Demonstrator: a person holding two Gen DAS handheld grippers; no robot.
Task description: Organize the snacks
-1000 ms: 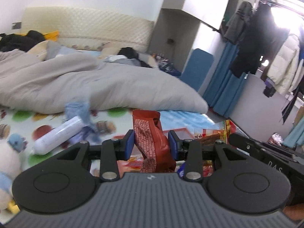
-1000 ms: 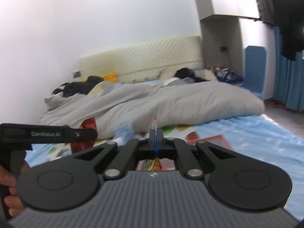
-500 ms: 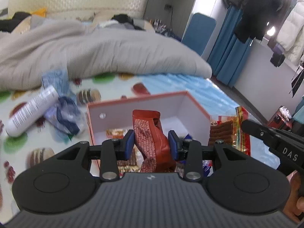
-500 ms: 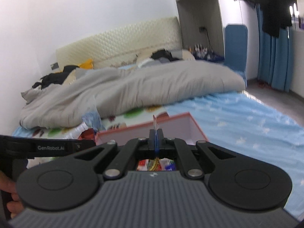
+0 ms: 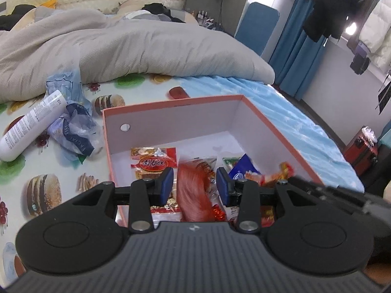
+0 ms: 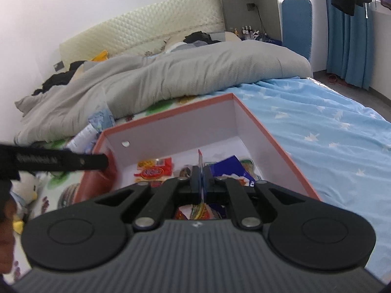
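Over the box (image 5: pixel 273 131), the left gripper (image 5: pixel 195 186) stands apart around a blurred red packet (image 5: pixel 193 195); the right gripper (image 6: pixel 201 183), jaws opening, pinches a thin wrapper (image 6: pixel 200 157).

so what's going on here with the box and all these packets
A person holding a gripper in each hand is sorting snacks into an open pink box on the bed. The left gripper is over the box with a blurred reddish snack bag between its fingers, apparently dropping. The right gripper pinches a thin packet edge-on, its jaws just starting to open. Several packets already lie in the box. A white tube lies beside it.
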